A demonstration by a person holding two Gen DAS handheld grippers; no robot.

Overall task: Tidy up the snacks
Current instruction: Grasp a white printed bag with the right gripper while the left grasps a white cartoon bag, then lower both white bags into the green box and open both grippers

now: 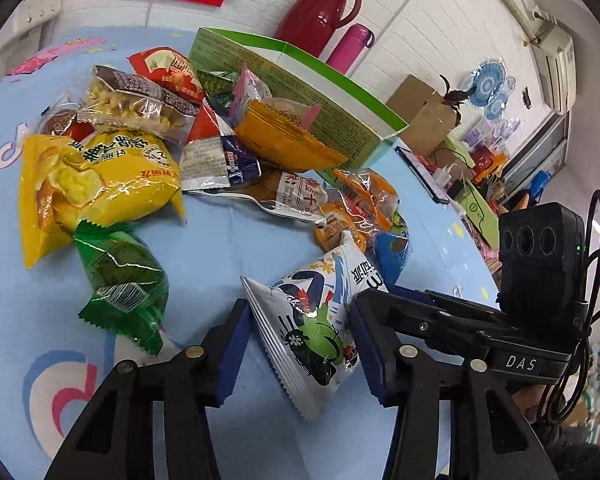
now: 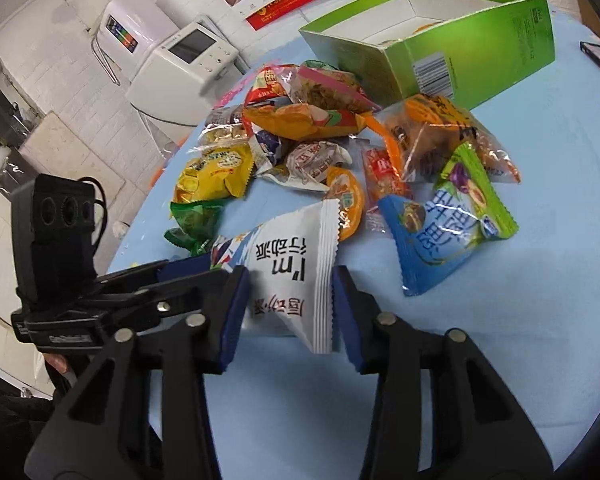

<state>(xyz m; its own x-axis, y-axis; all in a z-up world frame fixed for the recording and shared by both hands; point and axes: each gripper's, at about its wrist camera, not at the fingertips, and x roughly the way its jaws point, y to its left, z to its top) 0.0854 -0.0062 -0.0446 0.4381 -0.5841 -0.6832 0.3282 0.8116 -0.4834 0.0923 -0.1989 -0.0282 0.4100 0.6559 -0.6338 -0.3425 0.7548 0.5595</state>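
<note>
- The blue tablecloth [image 1: 204, 240] is carrying everything; cartoon logos and stars are showing on it around the heap.
- The green box [image 2: 480, 52] is standing open at the far side of the cloth, just behind the snack heap, with its barcode end facing the right wrist view. An orange packet [image 1: 288, 136] is leaning against its long wall.
- The red thermos jug [image 1: 320, 4] is standing behind the green box, with a pink bottle [image 1: 350, 46] just beside it.
- The yellow chip bag [image 1: 92, 184] is lying at the heap's outer edge, well away from the green box, and a green wrapped snack [image 1: 124, 284] is touching its near corner.
- The blue and green packet [image 2: 448, 228] is lying on the near side of the heap from the green box, apart from both claws.
- The white snack bag [image 1: 308, 328] is sitting on the cloth nearest the camera, well in front of the green box, with both claws around it.
- The left gripper [image 1: 296, 344] is standing spread, one blue pad on each side of the white snack bag, not yet pinching it.
- The right gripper [image 2: 288, 312] is likewise standing released, straddling the other end of that bag; its pads are close to the wrapper, and I cannot tell whether they are touching.
</note>
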